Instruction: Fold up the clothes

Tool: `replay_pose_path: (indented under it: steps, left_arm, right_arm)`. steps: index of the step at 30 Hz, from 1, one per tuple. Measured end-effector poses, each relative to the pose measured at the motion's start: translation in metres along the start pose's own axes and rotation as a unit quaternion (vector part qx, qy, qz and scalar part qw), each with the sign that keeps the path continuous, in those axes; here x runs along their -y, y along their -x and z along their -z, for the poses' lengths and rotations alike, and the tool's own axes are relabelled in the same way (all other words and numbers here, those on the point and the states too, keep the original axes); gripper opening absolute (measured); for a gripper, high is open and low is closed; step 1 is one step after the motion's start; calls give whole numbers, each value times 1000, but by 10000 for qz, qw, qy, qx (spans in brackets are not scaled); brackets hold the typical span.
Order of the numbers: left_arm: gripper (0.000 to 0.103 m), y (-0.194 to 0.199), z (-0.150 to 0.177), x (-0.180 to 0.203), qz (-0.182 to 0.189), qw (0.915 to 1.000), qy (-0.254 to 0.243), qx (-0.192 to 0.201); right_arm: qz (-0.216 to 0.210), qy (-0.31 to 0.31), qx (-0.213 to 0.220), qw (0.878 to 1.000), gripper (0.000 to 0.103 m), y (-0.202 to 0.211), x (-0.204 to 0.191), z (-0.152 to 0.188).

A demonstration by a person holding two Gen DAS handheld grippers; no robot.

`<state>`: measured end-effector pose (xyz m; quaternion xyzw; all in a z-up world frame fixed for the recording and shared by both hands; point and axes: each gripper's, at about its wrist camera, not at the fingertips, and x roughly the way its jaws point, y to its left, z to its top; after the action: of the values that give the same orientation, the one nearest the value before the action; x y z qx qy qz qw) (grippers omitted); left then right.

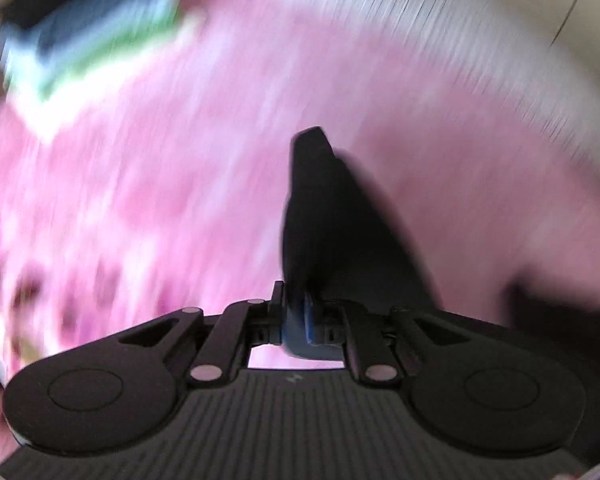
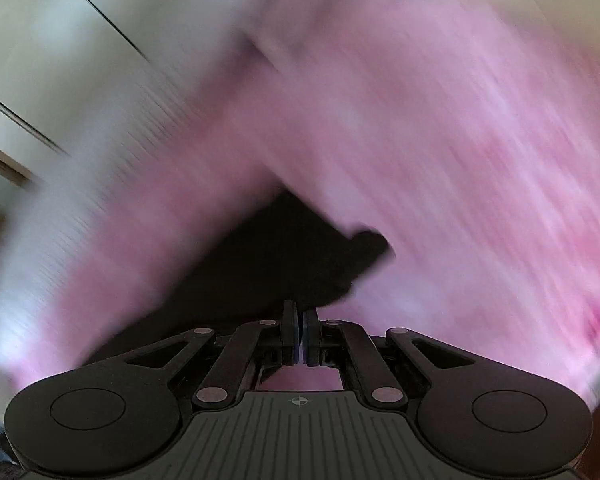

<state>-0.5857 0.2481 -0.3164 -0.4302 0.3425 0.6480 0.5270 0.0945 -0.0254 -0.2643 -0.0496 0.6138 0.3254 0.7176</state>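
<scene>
Both views are heavily motion-blurred. In the left wrist view my left gripper is shut on a black garment, which runs as a narrow dark fold up from the jaws over the pink bedcover. In the right wrist view my right gripper is also shut, pinching another part of the black garment, which spreads left and ahead of the jaws above the pink bedcover. The fingertips are mostly hidden by the cloth.
A stack of folded clothes in blue, green and white lies at the far left on the bedcover. Pale wall or cabinet panels with dark seams stand beyond the bed on the left.
</scene>
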Motion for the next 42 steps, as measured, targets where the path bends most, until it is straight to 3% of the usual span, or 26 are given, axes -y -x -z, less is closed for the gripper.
replay_pose_path:
  steps: [2,4,7,9,12,14,18,20,21,23,24,25,27,30,33,36,39,42]
  left_arm:
    - [9,-21,35,-15,-370,9981,151,-469]
    - [15,-19,57,-32,-357,9964,480,-602]
    - [26,1,71,-50,-197,9946,958,-362]
    - [29,12,62,-49,13,9940,1093,-95]
    - [45,18,41,-36,246,9951,950,157]
    - [47,9,30,-30,164,9962,852,114]
    - [47,-28,7,-36,99,9911,1326,-57]
    - [24,-39,3,-47,176,9849,1720,-118]
    - [1,-44,1,-53,258,9819,1871,-153]
    - [1,-45,-11,-55,412,9824,1821,-107]
    - [1,-38,-19,-51,511,9851,1643,31]
    - [1,-27,-28,-46,626,9872,1450,207]
    - [1,1,-47,-38,934,9865,1191,632]
    - [1,56,-66,-44,1506,9719,1185,1369]
    - [2,97,-63,-66,1565,9632,1089,1895]
    - [2,87,-39,-98,1126,9736,1111,1646]
    - [2,34,-5,-119,615,9893,999,873]
    - [5,-23,26,-128,85,9966,822,-36]
  right_arm:
    - [551,-233,-600,9964,0,-33,28,19]
    - [779,-674,-852,9910,2,-44,52,29]
    - [614,-843,-779,9915,17,-45,61,28]
    - [490,-941,-718,9918,47,-44,67,27]
    - [134,-1183,-362,9922,51,-47,65,17]
    - [-15,-1387,-237,9900,51,-53,64,13]
    - [-253,-1822,-40,9829,51,-67,72,10]
    - [-313,-2004,21,9792,51,-76,70,7]
    - [-320,-2062,43,9780,51,-79,70,7]
    - [-328,-2170,84,9756,49,-86,70,7]
    - [-226,-2153,87,9763,19,-88,70,7]
    - [-182,-2079,71,9779,4,-88,70,8]
    - [-195,-1924,128,9810,3,-84,70,9]
    - [-462,-1869,356,9806,2,-60,70,12]
    - [-680,-1685,524,9820,2,-31,68,18]
    - [-691,-1519,503,9847,2,-15,66,28]
    - [-307,-1396,316,9892,2,-19,63,41]
    - [217,-1267,124,9916,2,-25,61,52]
